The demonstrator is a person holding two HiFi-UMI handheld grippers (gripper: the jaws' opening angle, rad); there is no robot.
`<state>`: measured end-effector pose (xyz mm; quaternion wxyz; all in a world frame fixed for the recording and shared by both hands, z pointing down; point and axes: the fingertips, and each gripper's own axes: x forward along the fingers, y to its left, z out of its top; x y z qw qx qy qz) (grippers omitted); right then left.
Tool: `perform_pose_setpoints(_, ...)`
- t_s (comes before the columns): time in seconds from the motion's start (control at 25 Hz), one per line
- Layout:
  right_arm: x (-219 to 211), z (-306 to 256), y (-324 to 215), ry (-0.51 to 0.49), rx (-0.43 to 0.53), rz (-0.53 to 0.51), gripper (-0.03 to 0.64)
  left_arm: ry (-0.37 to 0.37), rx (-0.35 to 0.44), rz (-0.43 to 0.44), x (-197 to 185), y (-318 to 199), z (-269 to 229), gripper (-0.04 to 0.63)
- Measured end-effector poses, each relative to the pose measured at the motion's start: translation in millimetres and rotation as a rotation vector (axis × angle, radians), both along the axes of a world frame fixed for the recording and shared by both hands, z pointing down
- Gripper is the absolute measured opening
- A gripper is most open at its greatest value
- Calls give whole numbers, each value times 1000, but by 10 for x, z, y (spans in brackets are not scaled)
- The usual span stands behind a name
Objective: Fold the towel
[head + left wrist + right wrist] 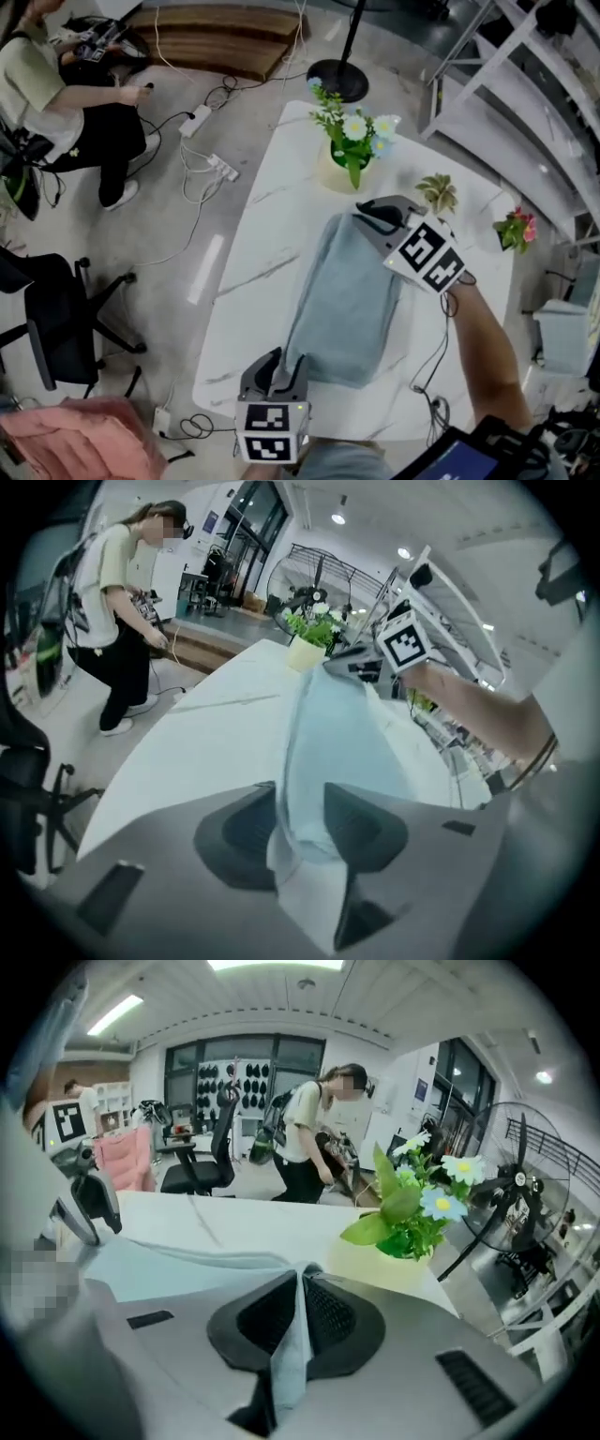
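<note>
Long pale-blue towel (345, 305) (thin, softly creased)

The towel (347, 300) is soft, matt pale-blue cloth, thin where it is pinched between the right gripper's (302, 1285) jaws. Their dark pads look finely ribbed and rubbery. The left gripper (300, 810) has a smooth, matt grey plastic shell. Beneath the jaws, the surface (251, 246) is glossy white with marble veining.
</note>
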<state>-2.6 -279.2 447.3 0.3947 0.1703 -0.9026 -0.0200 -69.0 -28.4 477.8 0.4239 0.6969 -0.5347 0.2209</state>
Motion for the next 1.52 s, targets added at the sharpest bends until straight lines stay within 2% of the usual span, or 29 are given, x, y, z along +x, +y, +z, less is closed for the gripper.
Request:
perform_pose_setpoints(0.08, -47, -154, 32, -82, 22, -11, 37, -72, 4, -20, -67, 32, 27, 38)
perform_pose_setpoints(0.12, -68, -257, 47, -128, 36, -22, 37, -85, 20, -32, -86, 31, -2, 33)
perform_pose_setpoints(0.24, -127, -520, 87, -209, 76, -70, 35, -80, 61, -59, -90, 39, -116, 27)
perform_pose_setpoints(0.44, -288, -511, 92, -177, 75, -120, 37, -41, 59, -98, -93, 211, -203, 24)
perform_pose_setpoints(0.64, -512, -453, 163, -211, 61, -181, 40, -31, 53, -116, -105, 364, -248, 21)
perform_pose_setpoints(0.92, -595, 435, 1, 21, 11, -160, 58, -17, -20, -159, -206, 348, 151, 23)
perform_pose_setpoints(1.0, -630, 453, -43, 1, -30, -135, 59, -8, -27, -161, -230, 309, 191, 23)
perform_pose_setpoints(1.12, -616, 181, -40, -85, -97, -101, 220, 7, -18, -148, -224, 319, 162, 29)
perform_pose_setpoints(1.24, -552, -256, -37, -237, -137, -55, 224, 55, -10, -128, -190, 378, 60, 69)
perform_pose_setpoints(1.36, -406, -595, -92, -352, -160, 12, 206, 73, -21, -114, -195, 456, -63, 119)
perform_pose_setpoints(1.44, -230, -722, -61, -391, -164, 50, 117, 34, -3, -138, -309, 513, -195, 127)
perform_pose_setpoints(1.48, -124, -707, 4, -392, -181, 57, 51, 7, 22, -150, -367, 519, -289, 124)
perform_pose_setpoints(1.52, -18, -624, 99, -376, -212, 53, 18, -16, 55, -148, -391, 500, -395, 112)
